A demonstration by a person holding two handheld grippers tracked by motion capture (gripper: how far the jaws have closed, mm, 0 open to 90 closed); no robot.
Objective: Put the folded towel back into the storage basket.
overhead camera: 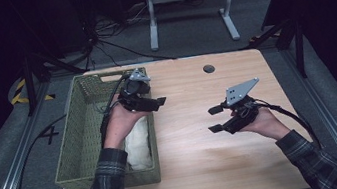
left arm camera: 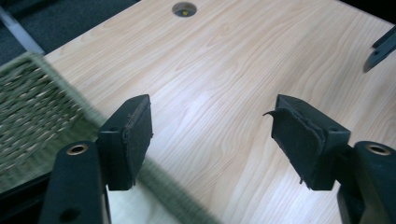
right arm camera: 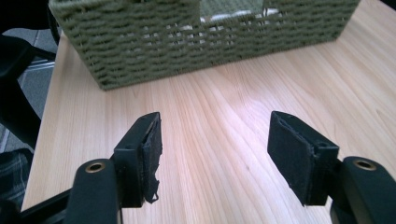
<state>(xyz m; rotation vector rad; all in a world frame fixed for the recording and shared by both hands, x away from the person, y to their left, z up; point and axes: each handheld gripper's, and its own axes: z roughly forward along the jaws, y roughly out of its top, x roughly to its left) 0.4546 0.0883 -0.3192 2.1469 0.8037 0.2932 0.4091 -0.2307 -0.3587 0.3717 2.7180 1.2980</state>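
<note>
A green woven basket (overhead camera: pixel 78 138) stands on the left part of the wooden table (overhead camera: pixel 198 135); a white cloth (overhead camera: pixel 138 142) lies inside it near its right wall. My left gripper (overhead camera: pixel 157 102) hovers over the basket's right rim, open and empty, its jaws pointing right across the table. In the left gripper view the left gripper (left arm camera: pixel 212 140) holds nothing, with the basket rim (left arm camera: pixel 46 107) below it. My right gripper (overhead camera: pixel 214 119) is over the table's right half, open and empty, pointing left. The right gripper (right arm camera: pixel 215 154) faces the basket's wall (right arm camera: pixel 196 37).
A round cable hole (overhead camera: pixel 209 68) sits near the table's far edge. Behind the table stands a white table frame (overhead camera: pixel 188 5) with cables on the floor. Bare wood lies between the two grippers.
</note>
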